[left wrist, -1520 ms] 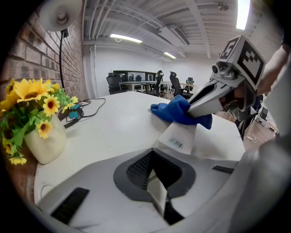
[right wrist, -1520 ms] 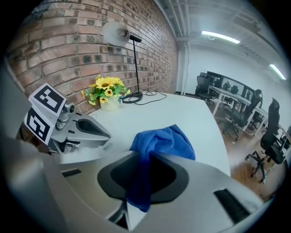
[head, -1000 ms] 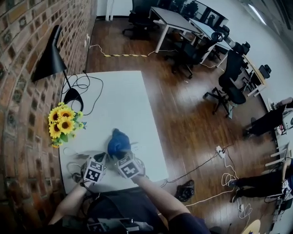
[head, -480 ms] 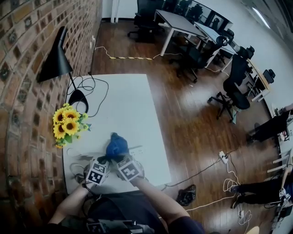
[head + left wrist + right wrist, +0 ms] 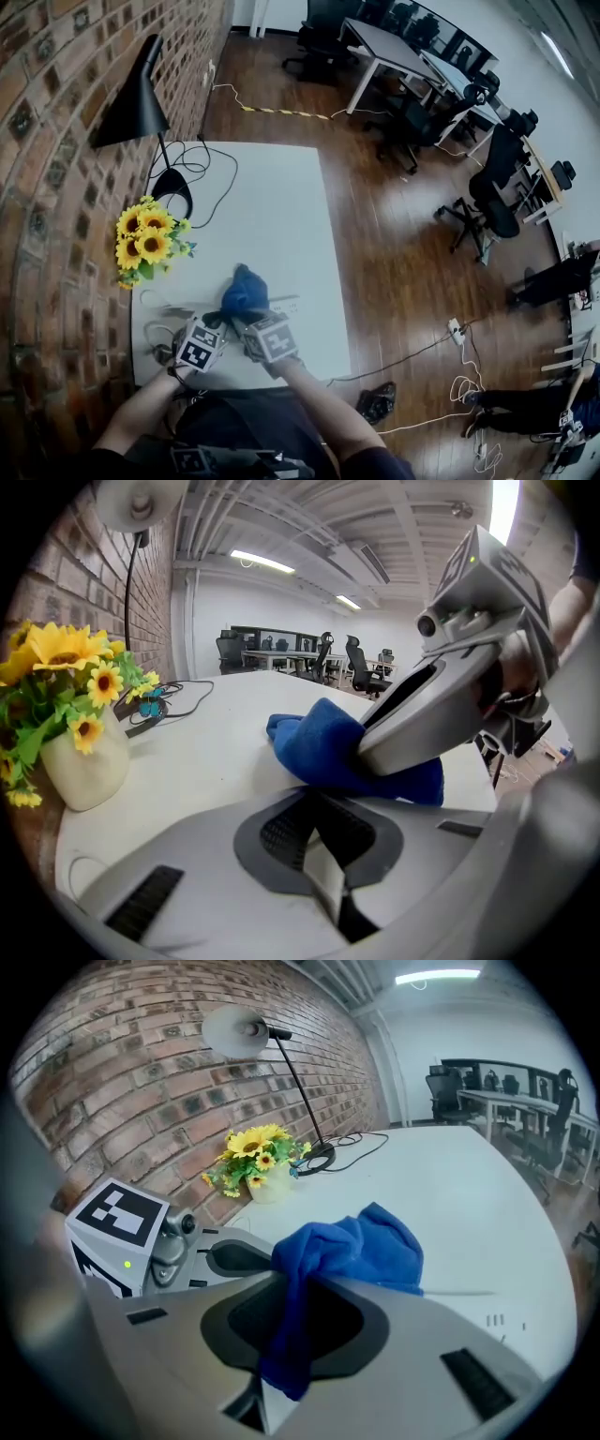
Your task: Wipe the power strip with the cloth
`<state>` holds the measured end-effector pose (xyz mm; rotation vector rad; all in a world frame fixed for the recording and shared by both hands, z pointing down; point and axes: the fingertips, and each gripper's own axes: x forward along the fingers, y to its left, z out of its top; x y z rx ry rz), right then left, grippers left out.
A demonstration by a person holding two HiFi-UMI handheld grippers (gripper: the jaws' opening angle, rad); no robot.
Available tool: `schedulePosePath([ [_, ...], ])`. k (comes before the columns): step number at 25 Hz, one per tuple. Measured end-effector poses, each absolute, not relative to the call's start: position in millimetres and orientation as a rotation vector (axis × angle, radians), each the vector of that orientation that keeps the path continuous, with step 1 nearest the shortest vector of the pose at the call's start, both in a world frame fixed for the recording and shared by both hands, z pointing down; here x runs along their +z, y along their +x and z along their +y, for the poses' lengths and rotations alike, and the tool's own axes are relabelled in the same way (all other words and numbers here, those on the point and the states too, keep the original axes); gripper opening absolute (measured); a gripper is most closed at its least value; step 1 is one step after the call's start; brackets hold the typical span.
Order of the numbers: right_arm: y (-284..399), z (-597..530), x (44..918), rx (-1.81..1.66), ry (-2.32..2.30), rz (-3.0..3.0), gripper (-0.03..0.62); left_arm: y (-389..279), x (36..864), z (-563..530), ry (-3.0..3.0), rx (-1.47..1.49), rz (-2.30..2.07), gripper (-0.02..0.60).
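Looks like an open-plan office to me: rows of long white desks (image 5: 380,49) with dark monitors (image 5: 424,26), black wheeled swivel chairs (image 5: 491,201), wood-plank floor (image 5: 394,262), red brick wall (image 5: 52,159), ceiling strip lights (image 5: 262,562).

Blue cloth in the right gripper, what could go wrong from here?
The crumpled blue cloth is pinched by only one fold in the right gripper, so it may slip out under wiping pressure. The white power strip lies loose on the white table, and the shut left gripper holds nothing, so the strip could slide.
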<state>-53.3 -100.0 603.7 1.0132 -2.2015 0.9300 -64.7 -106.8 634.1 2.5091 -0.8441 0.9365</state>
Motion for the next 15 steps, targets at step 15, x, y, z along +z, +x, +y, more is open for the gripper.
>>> schedulePosePath([
  [15,-20,-102,603,0.851,1.067,-2.193,0.058,-61,635,-106,2.532,1.028,-0.819,0.008],
])
